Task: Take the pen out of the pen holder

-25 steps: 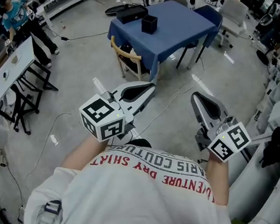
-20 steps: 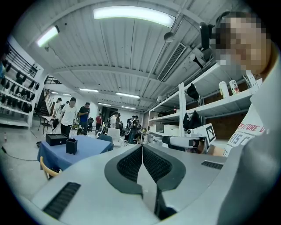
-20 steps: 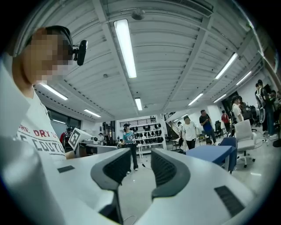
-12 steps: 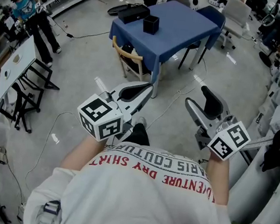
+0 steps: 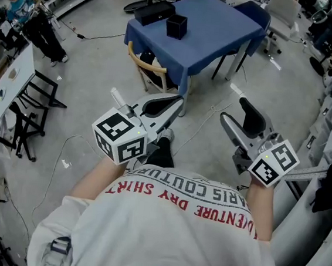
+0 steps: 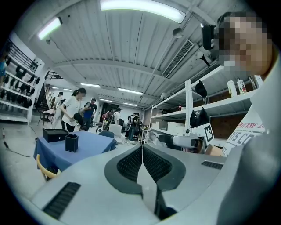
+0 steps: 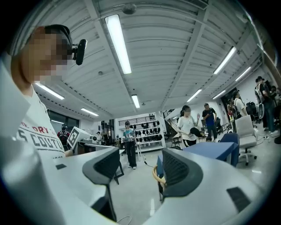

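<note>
I am on the approach, and nothing has been grasped yet. The pen holder, a small black square cup, stands on the blue-clothed surface in the upper middle of the head view. A flat black case lies just beside it on its upper left, and a wooden chair sits at the surface's near left edge. I cannot make out the pen from here; it is too small to tell.

My left claw is closed, pads together with nothing between them. My right claw has just been opening and its jaws now stand wide apart and empty. Both point toward the surface, well apart from it, with bare floor between.

Next, I judge, I must close the distance. Then I bring the open right claw in above the holder's mouth to find the pen, with the left ready to steady the holder.
</note>
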`<control>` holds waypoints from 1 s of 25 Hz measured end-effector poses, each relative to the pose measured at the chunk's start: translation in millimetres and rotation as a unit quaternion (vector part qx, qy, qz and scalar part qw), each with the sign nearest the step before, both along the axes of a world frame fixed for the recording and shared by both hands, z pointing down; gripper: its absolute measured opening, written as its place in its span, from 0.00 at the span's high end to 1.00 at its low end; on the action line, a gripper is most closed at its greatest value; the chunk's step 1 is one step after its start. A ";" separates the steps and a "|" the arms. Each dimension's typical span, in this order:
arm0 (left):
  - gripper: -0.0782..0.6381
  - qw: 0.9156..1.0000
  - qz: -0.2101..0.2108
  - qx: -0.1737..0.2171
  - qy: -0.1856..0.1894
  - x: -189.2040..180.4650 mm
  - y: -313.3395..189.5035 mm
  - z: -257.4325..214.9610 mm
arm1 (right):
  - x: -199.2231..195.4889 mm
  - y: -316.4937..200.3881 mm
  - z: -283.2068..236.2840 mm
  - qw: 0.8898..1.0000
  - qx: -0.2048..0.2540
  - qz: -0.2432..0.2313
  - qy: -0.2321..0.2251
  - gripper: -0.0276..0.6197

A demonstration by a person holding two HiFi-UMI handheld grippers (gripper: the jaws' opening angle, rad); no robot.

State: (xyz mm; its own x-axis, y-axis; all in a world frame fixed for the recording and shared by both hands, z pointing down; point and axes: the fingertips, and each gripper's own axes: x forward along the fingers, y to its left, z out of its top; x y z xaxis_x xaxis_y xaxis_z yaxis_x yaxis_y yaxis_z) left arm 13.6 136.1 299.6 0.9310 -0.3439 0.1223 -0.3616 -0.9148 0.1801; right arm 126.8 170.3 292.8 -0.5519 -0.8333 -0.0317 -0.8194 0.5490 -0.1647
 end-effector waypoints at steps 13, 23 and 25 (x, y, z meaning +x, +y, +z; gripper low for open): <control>0.85 0.999 0.006 -0.047 -0.012 7.5 -218.7 19.1 | 2.6 -216.0 16.6 0.999 -0.044 0.008 0.002 0.51; 0.85 0.997 0.007 -0.074 -0.031 6.9 -393.9 49.3 | 0.8 -384.6 43.6 0.996 -0.091 0.024 0.007 0.51; 0.85 0.996 0.010 -0.085 -0.034 4.2 -416.2 60.3 | 0.5 -406.0 53.9 0.994 -0.103 0.031 0.013 0.51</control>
